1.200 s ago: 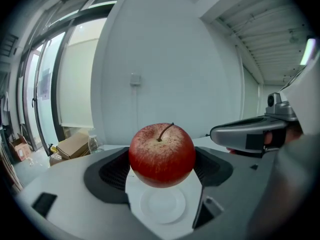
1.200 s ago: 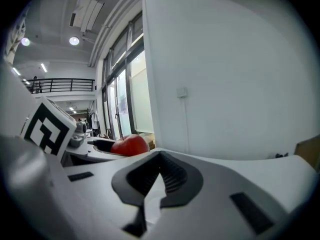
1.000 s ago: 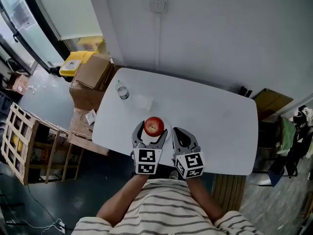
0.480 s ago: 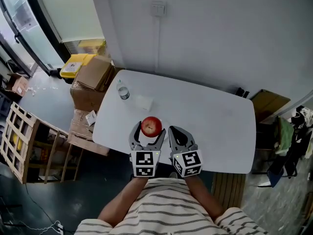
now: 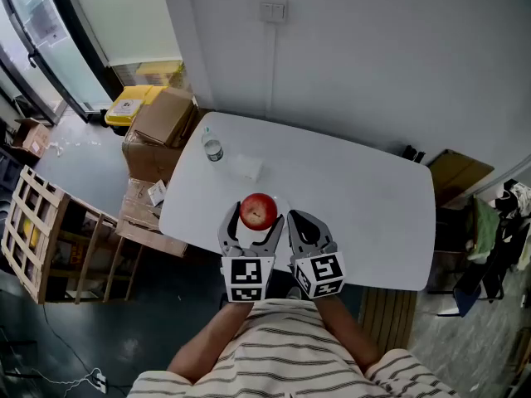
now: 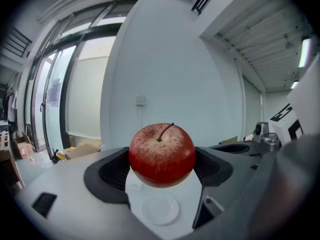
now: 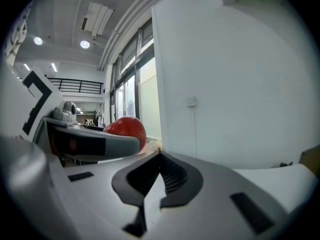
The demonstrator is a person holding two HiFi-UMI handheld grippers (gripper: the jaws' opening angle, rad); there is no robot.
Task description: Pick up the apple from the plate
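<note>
Gripping confirmed: apple point(image 6: 161, 154) clamped between jaws of left gripper point(image 6: 161, 170), stem up, held clear above plate point(image 6: 160, 210). Plate lies directly beneath, on table point(image 5: 365, 197). Right gripper point(image 7: 159, 156) pinched together, nothing held, just beside left one; apple off to its left. Apple round, no long axis to be favoured. Remaining move judged straight lift by left side alone. No brand, label or legible writing found; only square markers point(image 5: 247, 276) on gripper cubes.

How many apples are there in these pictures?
1. The apple is clamped between the jaws of the left gripper, in the air above the white plate. No other apple shows anywhere.
</note>
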